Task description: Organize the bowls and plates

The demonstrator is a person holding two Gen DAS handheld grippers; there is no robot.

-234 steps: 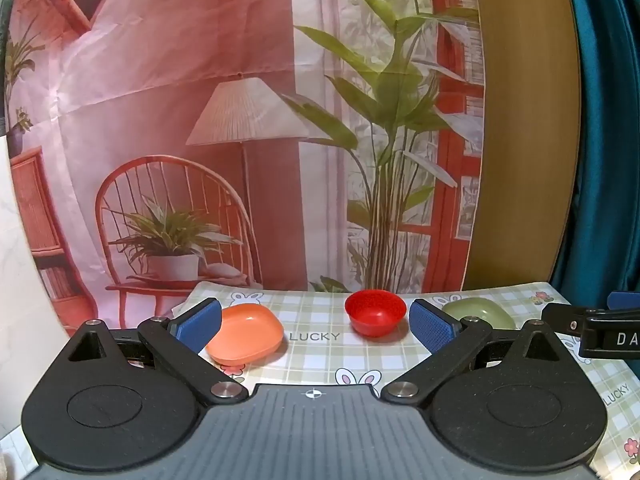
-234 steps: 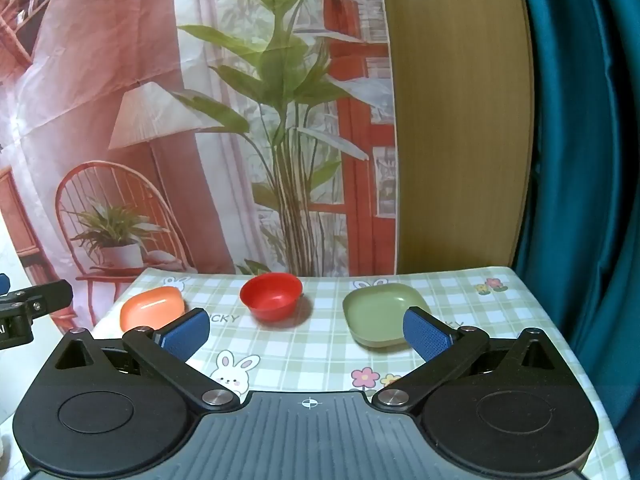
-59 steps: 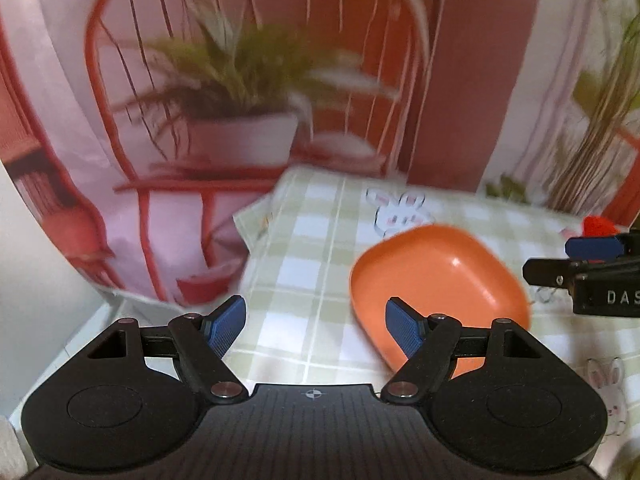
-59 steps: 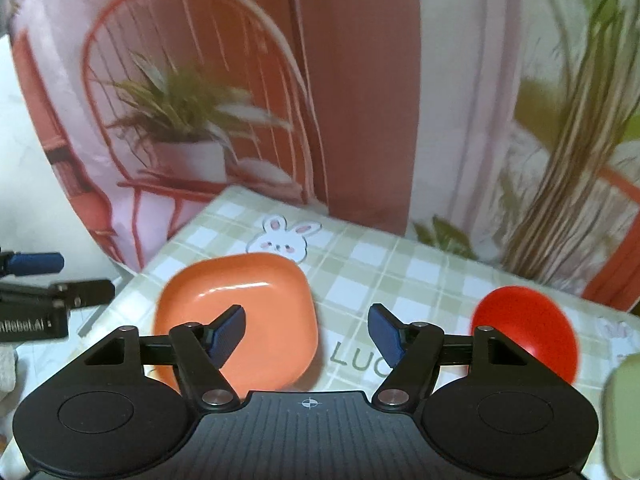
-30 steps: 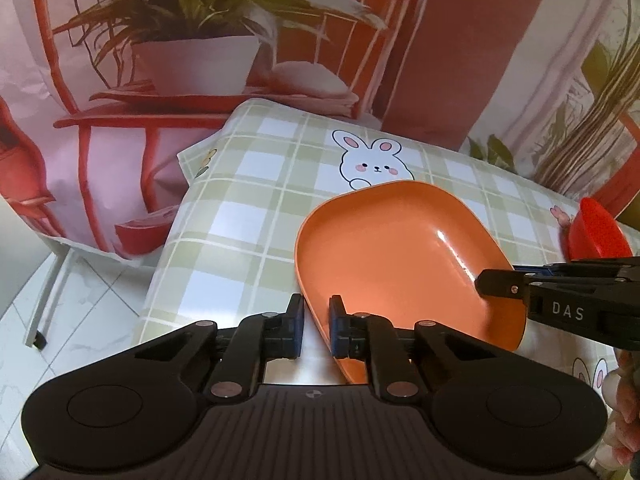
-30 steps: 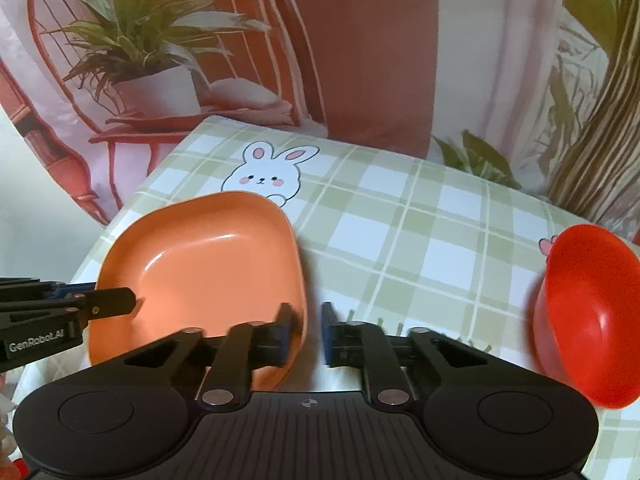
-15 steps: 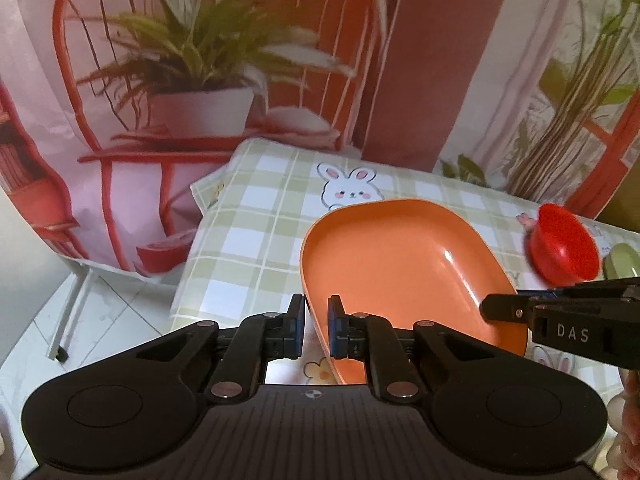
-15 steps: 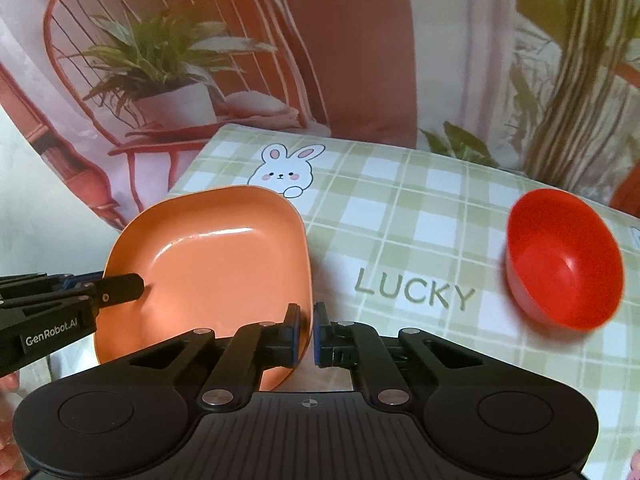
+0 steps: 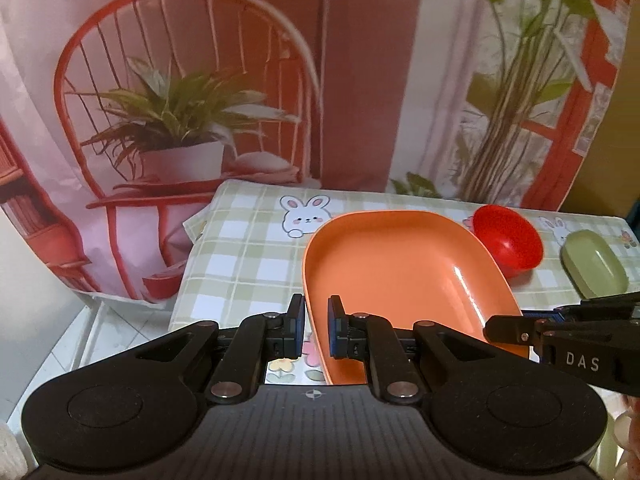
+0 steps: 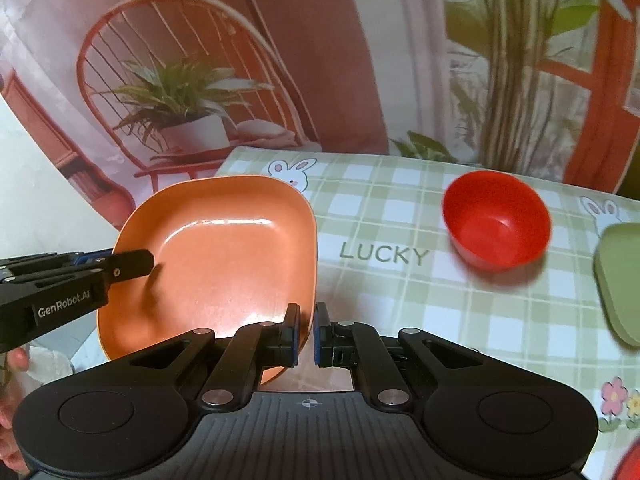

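The left gripper (image 9: 316, 328) is clamped on the near left rim of the orange plate (image 9: 400, 268), and the right gripper (image 10: 305, 334) pinches its opposite rim; the plate hangs above the checked green tablecloth (image 10: 400, 280). On the cloth, apart from the plate, sit a red bowl (image 10: 496, 224) and, farther right, a green plate (image 9: 594, 262). Behind the table hangs a printed backdrop (image 9: 180, 100) showing a red chair and plants.

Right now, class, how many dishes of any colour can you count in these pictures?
3. The orange plate is held up at the left in both grippers' jaws; the red bowl sits mid-table; the green plate lies at the right. Others may be out of view.
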